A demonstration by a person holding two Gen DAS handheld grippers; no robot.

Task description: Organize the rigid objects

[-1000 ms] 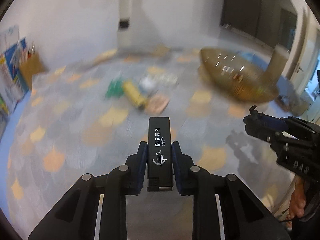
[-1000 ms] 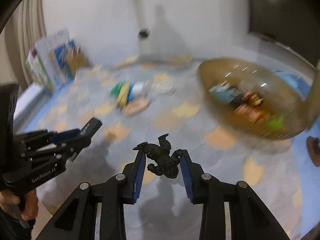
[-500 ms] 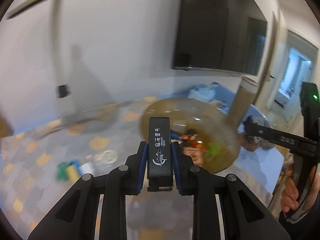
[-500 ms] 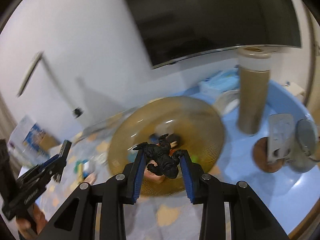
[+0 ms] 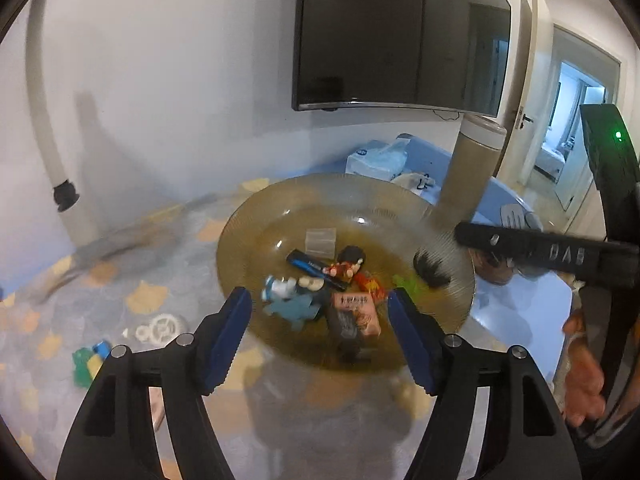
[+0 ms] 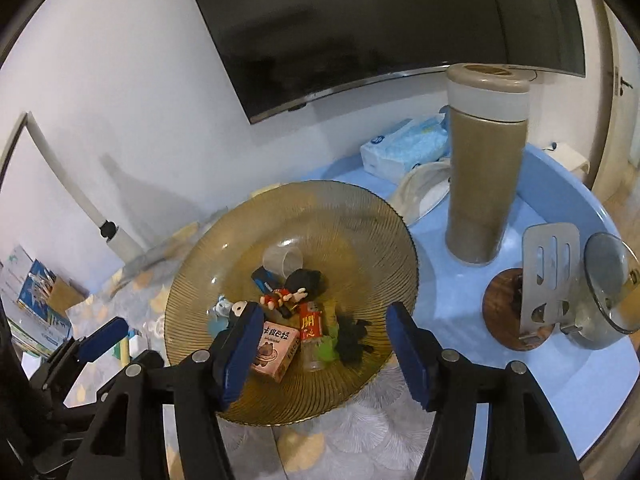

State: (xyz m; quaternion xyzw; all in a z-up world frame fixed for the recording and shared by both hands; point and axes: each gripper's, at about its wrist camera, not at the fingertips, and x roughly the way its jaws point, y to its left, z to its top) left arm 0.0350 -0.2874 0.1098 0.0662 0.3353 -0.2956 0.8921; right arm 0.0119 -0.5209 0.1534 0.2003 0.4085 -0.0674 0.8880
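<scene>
A ribbed amber glass bowl point(image 5: 280, 200) point(image 6: 360, 208) holds several small toys and boxes. My left gripper point(image 5: 318, 300) hovers over its near rim, jaws opening, nothing between them. The black box with white lettering point(image 5: 346, 330) lies in the bowl just below, beside a pink carton point(image 5: 360, 312). My right gripper point(image 6: 324, 312) is also above the bowl, jaws opening and empty. The black figure point(image 6: 352, 336) lies inside next to a green toy; in the left wrist view it is a blur point(image 5: 432, 270) by the right rim. The right gripper's fingers point(image 5: 500, 240) reach in from the right.
A tall beige flask point(image 6: 486, 168), a tissue pack point(image 6: 404, 144), a slotted spatula point(image 6: 550, 276), a wooden coaster point(image 6: 500, 312) and a glass lid point(image 6: 612, 280) stand right of the bowl on the blue table. White gears point(image 5: 160, 326) and green and yellow blocks point(image 5: 90, 362) lie left on the patterned cloth.
Both grippers swung right, from the patterned cloth to above the bowl. Both jaws opened, letting go of the black box and the black figure, which now lie in the bowl.
</scene>
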